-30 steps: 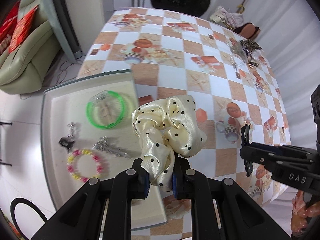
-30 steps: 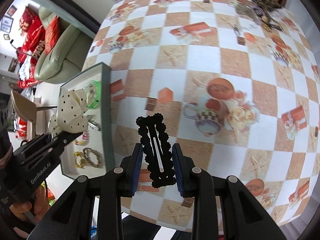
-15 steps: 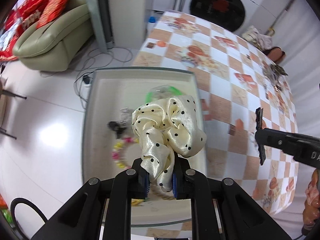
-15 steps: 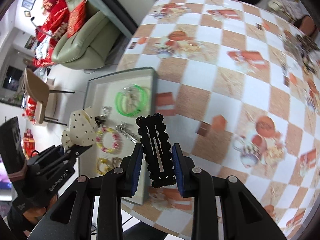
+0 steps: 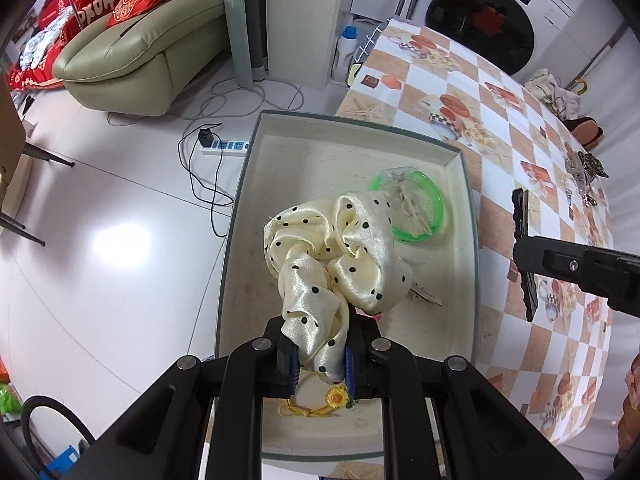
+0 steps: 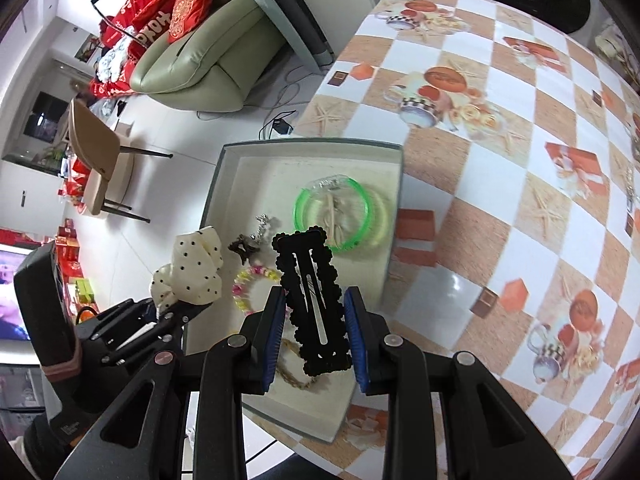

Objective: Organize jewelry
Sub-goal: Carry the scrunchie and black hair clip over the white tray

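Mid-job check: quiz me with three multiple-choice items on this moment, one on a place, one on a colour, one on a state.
1. The green bangle lies:
A. in the tray
B. on the tablecloth
C. on the floor

2. The hair clip in the right gripper is:
A. gold
B. black
C. pink

3. The left gripper is:
A. open, holding nothing
B. shut on the scrunchie
C. resting on the table

Answers: 1 A, it sits inside the tray's rim. 2 B, black scalloped clip between the blue-padded fingers. 3 B, the fabric is pinched between the fingers.

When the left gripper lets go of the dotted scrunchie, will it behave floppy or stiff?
Probably floppy: the scrunchie droops in soft folds above the left gripper. Its glossy fabric looks slippery. It seems light, so it should settle without rolling.
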